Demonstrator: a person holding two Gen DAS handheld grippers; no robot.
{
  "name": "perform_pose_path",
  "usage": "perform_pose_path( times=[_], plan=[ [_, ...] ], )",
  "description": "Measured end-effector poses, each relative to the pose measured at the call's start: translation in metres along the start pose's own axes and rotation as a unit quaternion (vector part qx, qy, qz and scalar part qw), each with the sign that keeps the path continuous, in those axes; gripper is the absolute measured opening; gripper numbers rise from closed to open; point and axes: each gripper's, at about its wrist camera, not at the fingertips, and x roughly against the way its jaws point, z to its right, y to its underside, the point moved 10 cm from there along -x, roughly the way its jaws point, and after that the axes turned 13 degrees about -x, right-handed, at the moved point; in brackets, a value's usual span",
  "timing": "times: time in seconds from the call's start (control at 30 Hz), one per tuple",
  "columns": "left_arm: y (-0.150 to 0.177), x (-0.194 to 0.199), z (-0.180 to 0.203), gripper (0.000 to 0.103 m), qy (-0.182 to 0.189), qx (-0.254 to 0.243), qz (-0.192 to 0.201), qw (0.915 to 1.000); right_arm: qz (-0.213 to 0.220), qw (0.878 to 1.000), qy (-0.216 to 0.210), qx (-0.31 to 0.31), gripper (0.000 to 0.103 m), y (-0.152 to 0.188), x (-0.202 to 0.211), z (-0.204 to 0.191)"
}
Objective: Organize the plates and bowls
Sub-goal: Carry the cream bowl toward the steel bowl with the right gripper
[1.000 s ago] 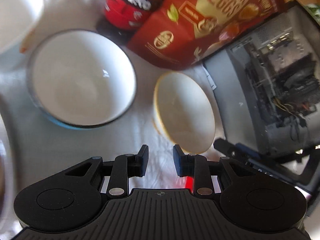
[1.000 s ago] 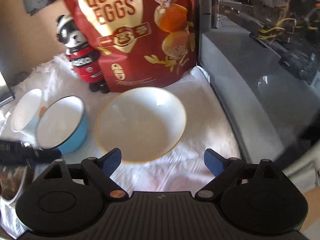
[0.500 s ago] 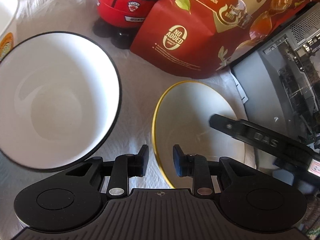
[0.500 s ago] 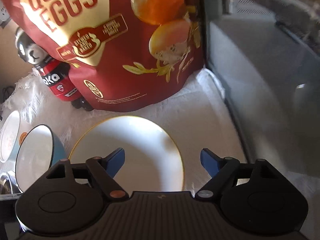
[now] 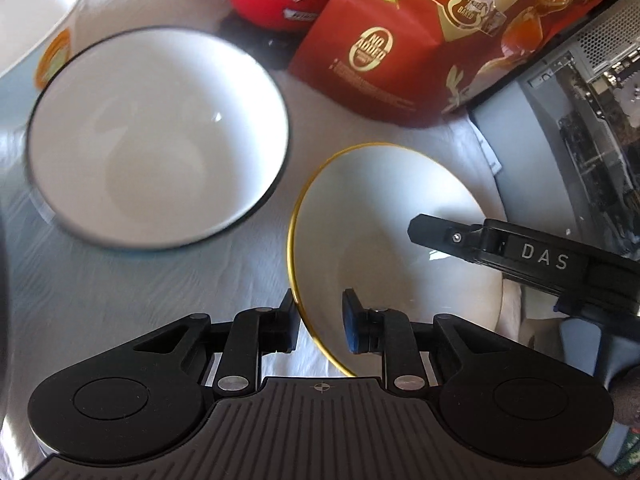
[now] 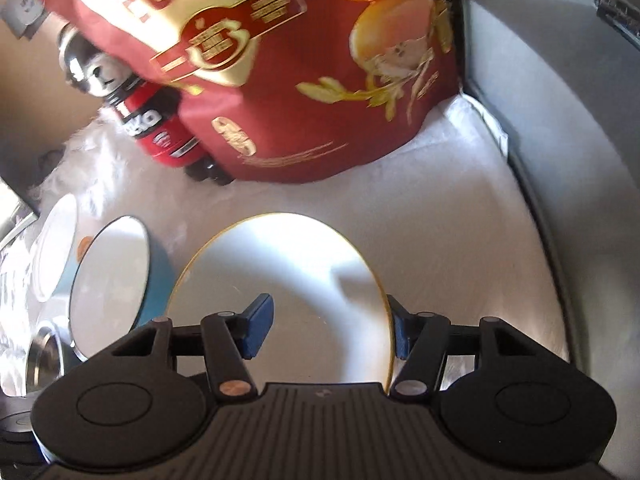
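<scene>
A white gold-rimmed bowl (image 5: 384,224) sits on the white cloth, also in the right wrist view (image 6: 288,280). My left gripper (image 5: 320,322) is open with its fingers either side of the bowl's near-left rim. My right gripper (image 6: 332,328) is open and straddles the bowl's right rim, one finger inside, one outside; it shows in the left wrist view as a black arm (image 5: 500,246). A blue bowl with a white inside and black rim (image 5: 156,136) stands to the left, also in the right wrist view (image 6: 116,276). A white cup (image 5: 32,12) is at far left.
A red quail-egg bag (image 6: 288,60) and a red panda bottle (image 6: 156,128) stand behind the bowls. A grey computer case (image 5: 580,128) walls the right side. A steel cup (image 6: 44,348) sits at lower left of the right wrist view.
Both grippers have moved in onto the gold-rimmed bowl. The right gripper's fingers have narrowed around its right rim; the left gripper's fingers now straddle its left rim.
</scene>
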Motion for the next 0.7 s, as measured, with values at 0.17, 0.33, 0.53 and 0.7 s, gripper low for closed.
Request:
perform_pose_path(
  times=[0.17,0.33,0.53,0.7],
  plan=[
    [0.032,0.022,-0.009,0.024,0.014,-0.013,-0.02,0.9996,-0.012,1.0,0.003,0.014,0.06,0.03,0.008,-0.012],
    [0.058,0.044,-0.03,0.024,0.017,-0.021,-0.035,0.999,-0.031,0.999,0.011,0.031,0.06,0.065,0.008,-0.029],
    [0.077,0.067,-0.054,0.024,0.003,-0.034,-0.042,0.9985,-0.05,0.998,-0.007,0.043,0.06,0.103,0.011,-0.058],
    [0.087,0.083,-0.068,0.024,0.008,-0.038,-0.038,0.9985,-0.069,0.997,-0.01,0.04,0.06,0.129,0.012,-0.068]
  ],
)
